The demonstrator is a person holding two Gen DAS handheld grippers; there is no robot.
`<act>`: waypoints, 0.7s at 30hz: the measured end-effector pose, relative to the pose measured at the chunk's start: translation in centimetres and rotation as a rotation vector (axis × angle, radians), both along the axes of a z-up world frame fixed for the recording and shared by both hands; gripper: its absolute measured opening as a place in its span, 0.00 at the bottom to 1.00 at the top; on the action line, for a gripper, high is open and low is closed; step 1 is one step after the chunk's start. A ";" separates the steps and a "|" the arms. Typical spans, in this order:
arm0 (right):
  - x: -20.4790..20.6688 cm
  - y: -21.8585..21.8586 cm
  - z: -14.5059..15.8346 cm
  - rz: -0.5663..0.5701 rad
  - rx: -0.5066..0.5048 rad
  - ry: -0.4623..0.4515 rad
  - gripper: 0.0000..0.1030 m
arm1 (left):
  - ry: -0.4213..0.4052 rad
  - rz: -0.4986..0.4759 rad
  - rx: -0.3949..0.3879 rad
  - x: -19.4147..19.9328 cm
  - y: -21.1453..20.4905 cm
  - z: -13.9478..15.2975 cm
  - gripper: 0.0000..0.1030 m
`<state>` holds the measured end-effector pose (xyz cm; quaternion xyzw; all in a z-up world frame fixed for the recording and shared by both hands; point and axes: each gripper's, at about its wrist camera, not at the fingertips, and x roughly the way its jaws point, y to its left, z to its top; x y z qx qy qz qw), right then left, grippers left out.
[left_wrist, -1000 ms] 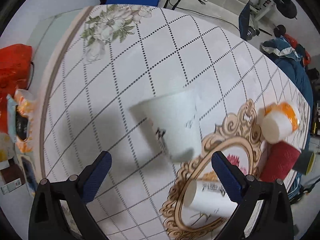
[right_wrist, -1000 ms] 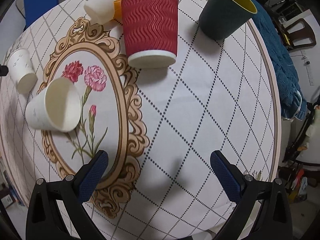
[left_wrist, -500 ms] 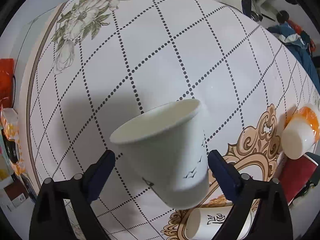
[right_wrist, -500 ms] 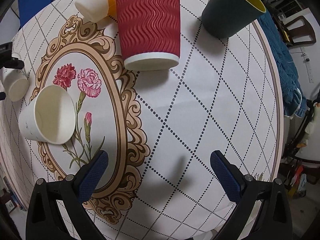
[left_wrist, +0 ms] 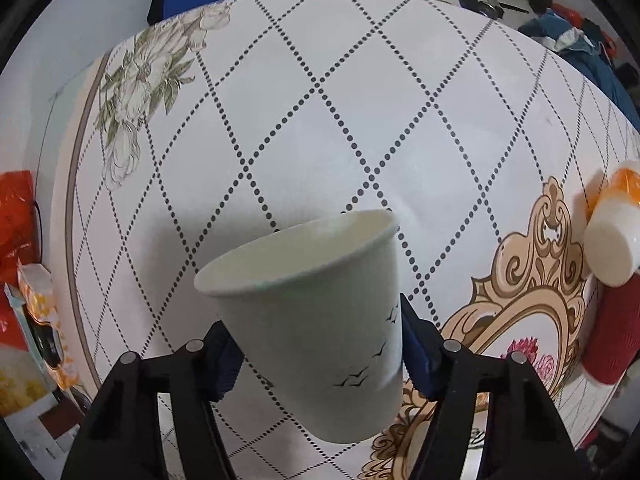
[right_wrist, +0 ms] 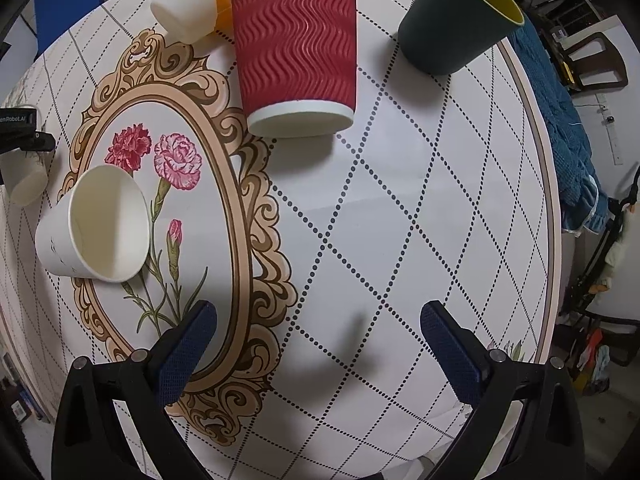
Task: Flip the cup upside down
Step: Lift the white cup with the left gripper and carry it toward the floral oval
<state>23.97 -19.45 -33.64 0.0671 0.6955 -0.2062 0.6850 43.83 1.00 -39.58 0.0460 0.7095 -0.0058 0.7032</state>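
Closed since earlier, left gripper (left_wrist: 320,354) clamps white cup (left_wrist: 316,320), tilted.

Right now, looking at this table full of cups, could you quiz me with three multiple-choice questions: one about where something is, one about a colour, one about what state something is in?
1. Where is the white paper cup with birds?
A. Between the left gripper's pads
B. Stacked inside the red cup
C. On the floor

2. What colour is the inside of the dark cup?
A. Pink
B. Yellow
C. White

3. How is the red ribbed cup standing?
A. Lying on its side
B. Upright, mouth up
C. Upside down, mouth on the table

Answers:
1 A, the left gripper has a pad against each side of it.
2 B, its rim shows a yellow lining.
3 C, its wide white rim rests on the tablecloth.
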 end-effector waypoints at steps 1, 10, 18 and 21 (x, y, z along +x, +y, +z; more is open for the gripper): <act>-0.1 0.1 0.0 0.000 0.001 -0.002 1.00 | -0.008 -0.009 0.002 -0.2 0.0 0.4 0.63; -1.1 0.9 -0.1 0.030 0.015 -0.028 1.00 | -0.050 -0.053 0.012 -5.1 -0.4 5.5 0.63; -4.6 2.6 -0.3 0.095 0.056 -0.038 1.00 | -0.014 -0.092 0.013 -17.2 -0.4 8.0 0.63; -6.4 3.3 -0.3 0.139 0.088 -0.034 1.00 | 0.013 -0.074 -0.005 -21.7 -0.4 8.4 0.63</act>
